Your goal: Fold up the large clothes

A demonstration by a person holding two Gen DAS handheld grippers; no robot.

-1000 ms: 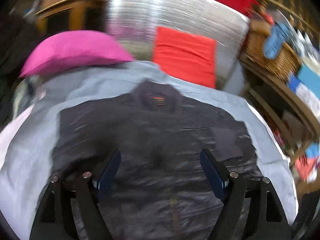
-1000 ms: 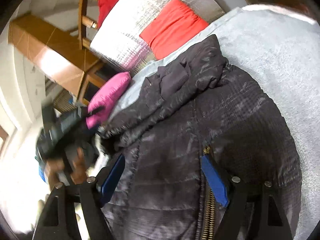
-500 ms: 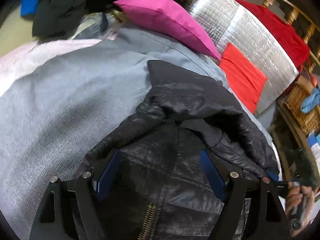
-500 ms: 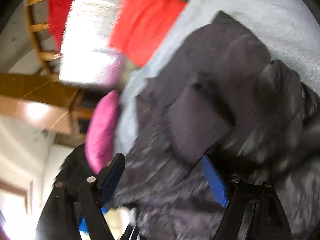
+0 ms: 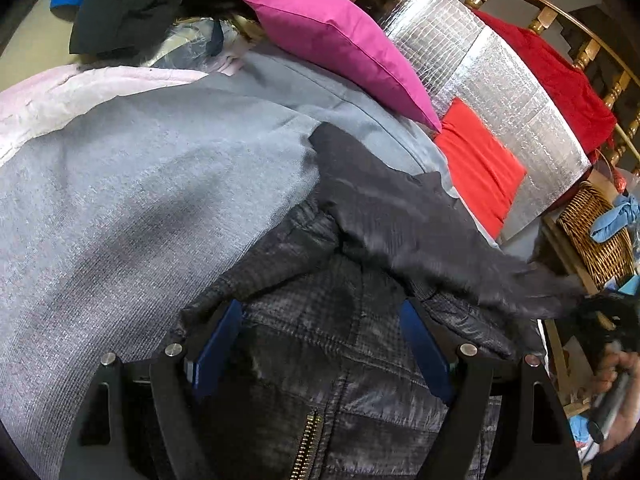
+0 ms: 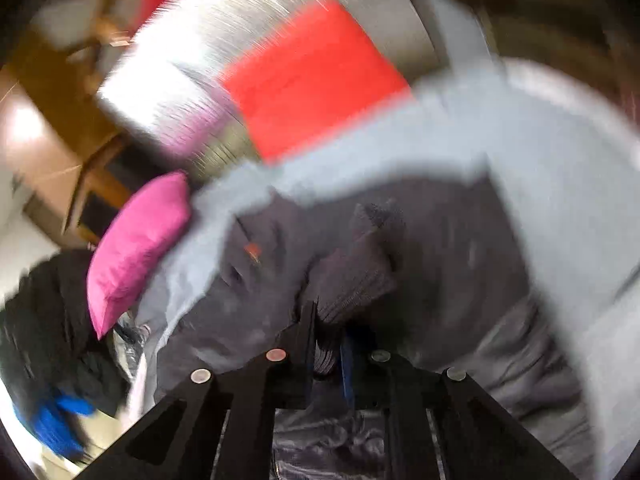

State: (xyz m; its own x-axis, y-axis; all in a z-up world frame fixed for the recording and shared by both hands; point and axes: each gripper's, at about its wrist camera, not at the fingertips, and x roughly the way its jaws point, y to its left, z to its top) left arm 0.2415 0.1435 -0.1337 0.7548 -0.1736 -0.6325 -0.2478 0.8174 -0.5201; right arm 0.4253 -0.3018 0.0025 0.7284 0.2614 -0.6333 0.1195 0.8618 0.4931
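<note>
1. Left wrist view: the left gripper (image 5: 320, 354) is spread wide, with its blue pads (image 5: 216, 350) apart and nothing pinched between them. It hovers over the near part of the jacket.
2. Left wrist view: the dark quilted jacket (image 5: 320, 344) lies on a grey bedspread (image 5: 140, 200), front up, with a brass zip (image 5: 306, 444) at the near edge. One sleeve (image 5: 400, 216) is drawn across from the centre toward the right edge, where a hand (image 5: 618, 372) on a gripper handle is partly visible.
3. Left wrist view: at the far side lie a pink pillow (image 5: 344, 44), a silver foil roll (image 5: 492, 76) and a red cushion (image 5: 480, 164). A wicker basket (image 5: 592, 232) stands at the right.
4. Right wrist view (blurred): the right gripper (image 6: 326, 344) has just been closing, and its jaws now stand pressed together on the knitted cuff (image 6: 352, 284) of the jacket sleeve.
5. Right wrist view: the jacket (image 6: 440, 248) spreads over the bedspread (image 6: 560, 184) beyond the gripper. The pink pillow (image 6: 136, 248) lies to the left, and the red cushion (image 6: 312, 80) is far, centre.
</note>
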